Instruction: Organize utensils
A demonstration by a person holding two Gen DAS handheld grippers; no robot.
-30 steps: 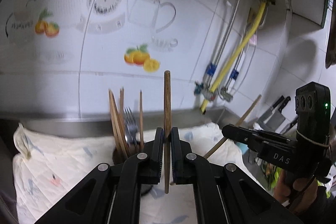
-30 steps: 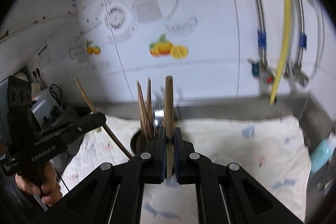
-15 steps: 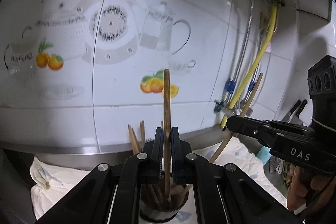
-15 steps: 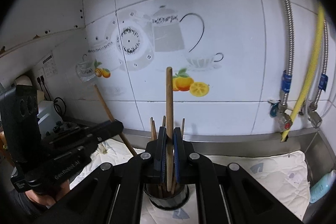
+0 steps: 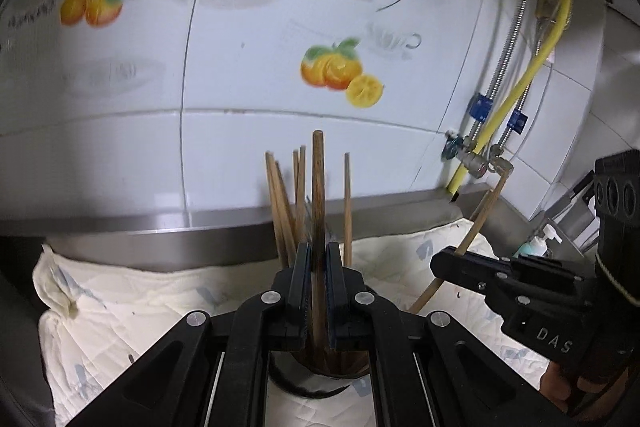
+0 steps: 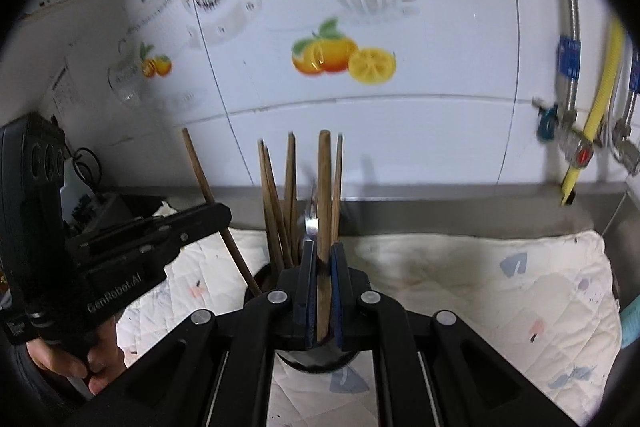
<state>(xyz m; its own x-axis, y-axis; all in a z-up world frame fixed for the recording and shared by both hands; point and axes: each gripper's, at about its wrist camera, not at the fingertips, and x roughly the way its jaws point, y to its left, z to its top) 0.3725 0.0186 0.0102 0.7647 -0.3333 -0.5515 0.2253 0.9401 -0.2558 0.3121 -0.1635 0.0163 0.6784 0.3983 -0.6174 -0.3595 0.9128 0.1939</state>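
Note:
My left gripper point(image 5: 318, 259) is shut on a dark wooden chopstick point(image 5: 318, 187) held upright, its lower end inside the dark utensil cup point(image 5: 320, 381). Several chopsticks point(image 5: 280, 203) stand in that cup. In the right wrist view my right gripper point(image 6: 323, 255) is shut on a lighter chopstick point(image 6: 325, 187), also upright over the cup point(image 6: 316, 359), beside several chopsticks point(image 6: 274, 211) and a metal utensil point(image 6: 310, 223). Each gripper shows in the other's view: the right gripper point(image 5: 448, 263) with its chopstick point(image 5: 480, 219), the left gripper point(image 6: 216, 217) with its chopstick point(image 6: 200, 171).
The cup stands on a white quilted cloth point(image 5: 120, 307) spread over a steel counter against a tiled wall. A yellow hose point(image 5: 532, 67) and metal pipes run down the wall at the right. A soap bottle point(image 5: 536, 243) stands at the far right.
Both grippers have come down and closer to the cup with their chopsticks. The cup, ahead of the fingers a second ago, now sits under them. Both stay shut.

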